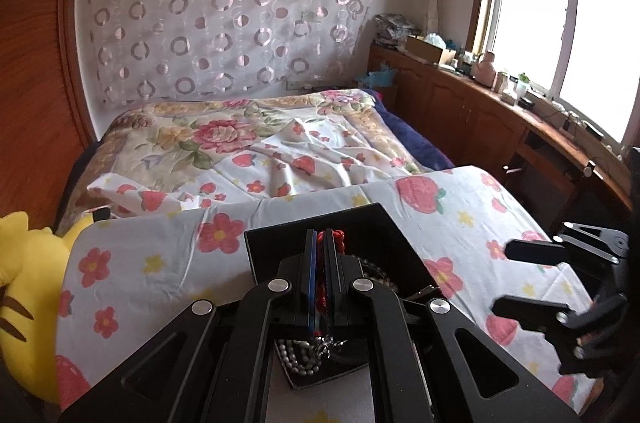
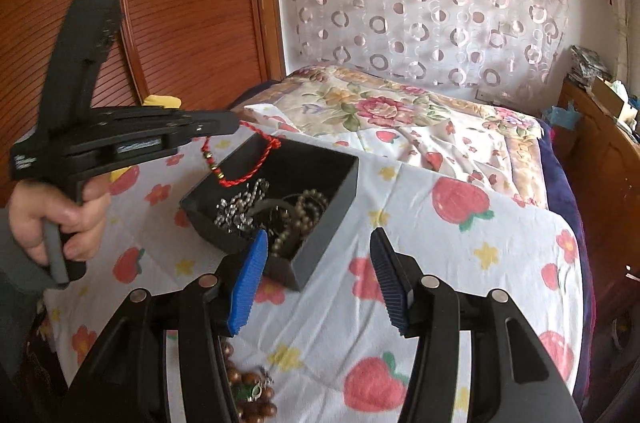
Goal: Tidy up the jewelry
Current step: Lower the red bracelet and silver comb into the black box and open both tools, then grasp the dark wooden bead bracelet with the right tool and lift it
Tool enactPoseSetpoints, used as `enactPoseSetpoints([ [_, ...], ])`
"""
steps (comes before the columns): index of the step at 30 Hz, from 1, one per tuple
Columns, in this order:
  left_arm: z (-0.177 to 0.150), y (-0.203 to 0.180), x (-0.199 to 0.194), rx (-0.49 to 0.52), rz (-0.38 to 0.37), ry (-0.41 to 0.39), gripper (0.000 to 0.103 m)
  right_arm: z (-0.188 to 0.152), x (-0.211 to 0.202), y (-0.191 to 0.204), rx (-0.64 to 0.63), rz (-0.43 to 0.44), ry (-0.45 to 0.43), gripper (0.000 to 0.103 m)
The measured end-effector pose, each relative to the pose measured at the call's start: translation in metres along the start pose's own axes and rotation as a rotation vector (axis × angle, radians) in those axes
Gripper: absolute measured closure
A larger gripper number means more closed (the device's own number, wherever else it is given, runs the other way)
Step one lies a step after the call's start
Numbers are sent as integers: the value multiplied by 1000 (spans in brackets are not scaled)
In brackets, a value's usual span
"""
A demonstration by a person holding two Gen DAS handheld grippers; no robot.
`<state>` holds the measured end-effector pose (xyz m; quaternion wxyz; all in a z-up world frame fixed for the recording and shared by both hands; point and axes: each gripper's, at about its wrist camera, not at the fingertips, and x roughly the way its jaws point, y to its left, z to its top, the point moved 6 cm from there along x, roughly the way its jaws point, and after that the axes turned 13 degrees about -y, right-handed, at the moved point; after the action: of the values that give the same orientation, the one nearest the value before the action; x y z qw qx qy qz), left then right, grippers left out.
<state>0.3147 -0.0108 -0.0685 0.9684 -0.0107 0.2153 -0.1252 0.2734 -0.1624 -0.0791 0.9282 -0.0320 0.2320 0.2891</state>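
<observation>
Left wrist view: the left tongs (image 1: 320,243) are seen clenched on a red braided cord (image 1: 321,287), which is pinched between the blue pads above a black box (image 1: 376,223). Grey beads (image 1: 298,359) and a silver chain are noted in the box below the fingers. The box is set on a table (image 1: 160,263) covered with a strawberry-and-flower cloth. The right tongs (image 1: 524,279) are visible at the right edge, standing apart and empty. A yellow plush toy (image 1: 24,283) is recorded at the left, a bed (image 1: 248,143) beyond.

Right wrist view: the right tongs (image 2: 316,279) are found released, nothing between the blue pads, just before the box's near corner. The left tongs are held by a hand (image 2: 52,223) at the left, the red cord draped from the tips over the box rim. Tangled bead strands and a silver chain (image 2: 236,211) are contained in the box. Brown wooden beads (image 2: 252,395) are lying on the cloth, outside the box.
</observation>
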Motion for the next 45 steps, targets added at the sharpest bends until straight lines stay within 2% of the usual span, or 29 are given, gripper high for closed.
enactPoseSetpoints([
  [4,-2,-4,2,12,19,4,100,-7,-5,7,-3,11,5,47],
  [6,-4,-6,1,19,26,7,95,-13,-6,13,-5,31,21,47],
  [8,-5,-8,-2,33,33,4,81,-19,-9,18,-20,32,30,47],
  [12,-11,-10,-15,47,35,-17,61,-32,-15,27,-25,48,44,47],
  [14,-19,-9,-23,47,40,-20,41,-39,-20,31,-26,61,48,47],
  [18,-35,-8,-42,48,30,-31,27,-56,-27,36,-38,68,68,47],
  [20,-41,-6,-49,42,32,-35,17,-66,-29,37,-33,75,83,48],
  [21,-44,-5,-55,38,27,-42,16,-70,-29,37,-33,75,92,54],
  [24,-57,-3,-69,26,16,-43,11,-84,-30,36,-31,71,121,60],
  [31,-91,-4,-88,-7,-20,-2,10,-105,-39,33,-20,62,162,61],
  [37,-105,-15,-95,1,-38,14,10,-104,-32,31,20,62,171,61],
  [39,-106,-19,-97,-4,-45,14,10,-102,-29,28,39,48,176,71],
  [41,-107,-21,-100,-9,-52,11,10,-101,-28,25,32,11,167,74],
  [45,-112,-23,-103,-18,-59,14,10,-102,-24,26,29,15,186,75],
])
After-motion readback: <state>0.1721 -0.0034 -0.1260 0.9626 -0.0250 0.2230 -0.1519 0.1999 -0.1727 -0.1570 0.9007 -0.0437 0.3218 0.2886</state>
